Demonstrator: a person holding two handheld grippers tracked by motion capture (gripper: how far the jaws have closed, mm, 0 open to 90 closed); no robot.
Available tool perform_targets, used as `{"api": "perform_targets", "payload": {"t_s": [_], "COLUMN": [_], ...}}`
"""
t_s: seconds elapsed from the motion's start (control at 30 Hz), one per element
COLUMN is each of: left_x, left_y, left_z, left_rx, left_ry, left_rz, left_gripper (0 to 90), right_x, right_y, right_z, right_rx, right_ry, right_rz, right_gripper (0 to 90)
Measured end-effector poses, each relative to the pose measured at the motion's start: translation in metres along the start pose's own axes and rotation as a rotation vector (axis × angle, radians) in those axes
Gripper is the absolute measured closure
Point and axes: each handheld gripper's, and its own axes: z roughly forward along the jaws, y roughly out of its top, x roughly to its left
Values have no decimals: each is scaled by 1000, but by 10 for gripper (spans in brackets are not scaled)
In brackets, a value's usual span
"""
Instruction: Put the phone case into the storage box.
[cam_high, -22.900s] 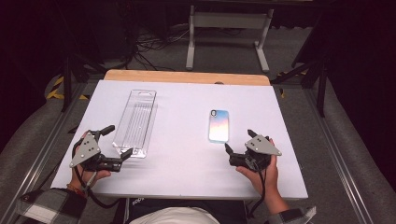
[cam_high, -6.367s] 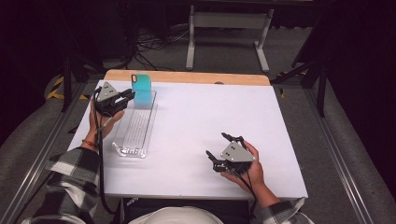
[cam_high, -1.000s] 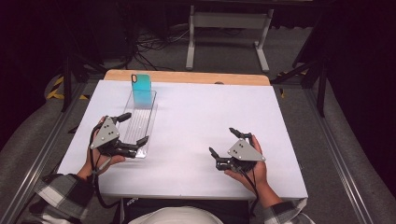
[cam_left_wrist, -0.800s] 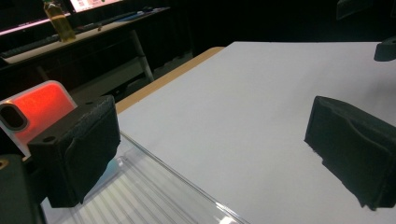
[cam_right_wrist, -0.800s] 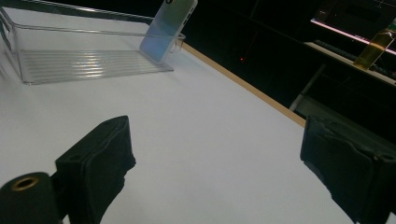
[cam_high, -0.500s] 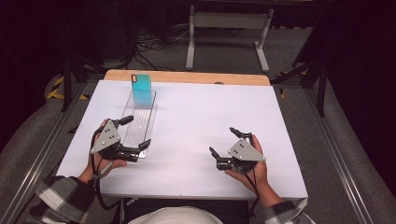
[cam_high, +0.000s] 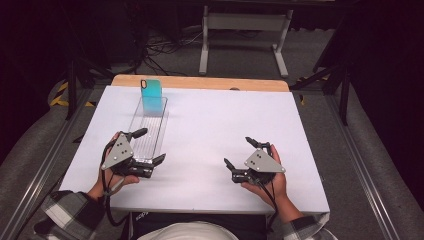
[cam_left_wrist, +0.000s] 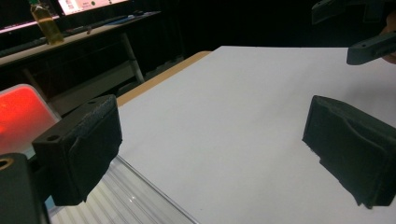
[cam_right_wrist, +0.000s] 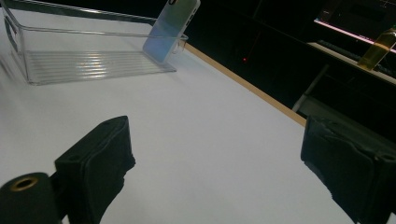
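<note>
A clear plastic tray lies lengthwise on the left of the white table. A teal phone stands upright at the tray's far end, leaning on its end wall. My left gripper is open at the tray's near end, one jaw over the tray and one off its right side, with nothing between them. My right gripper is open and empty at the front right. In the left gripper view the tray runs under the left pad. The right gripper view shows the tray and phone far off.
A wooden strip edges the table's far side, with metal stands and cables on the floor beyond. A yellow bottle stands on a dark bench off the table. The other gripper appears top right in the left gripper view.
The phone went from lying flat on the table's right to standing in the tray. My left gripper came back from the tray's far end to its near end; over the last second both hands barely moved.
</note>
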Motion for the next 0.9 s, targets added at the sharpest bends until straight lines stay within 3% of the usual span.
{"api": "perform_targets", "payload": {"t_s": [0.57, 0.7, 0.77, 0.9], "left_x": [-12, -13, -13, -12], "left_y": [-18, -26, -27, -31], "left_z": [-6, -8, -8, -7], "left_rx": [48, 79, 80, 98], "left_ry": [29, 19, 7, 7], "left_rz": [-4, 6, -10, 11], "left_gripper": [40, 36, 37, 36], "right_x": [1, 1, 3, 5], "right_y": [1, 1, 1, -2], "right_z": [-2, -2, -3, -3], "right_rx": [-10, -13, -10, -1], "right_ry": [-4, -3, -2, 7], "right_rz": [-6, -11, -11, -14], "right_gripper": [84, 82, 81, 79]}}
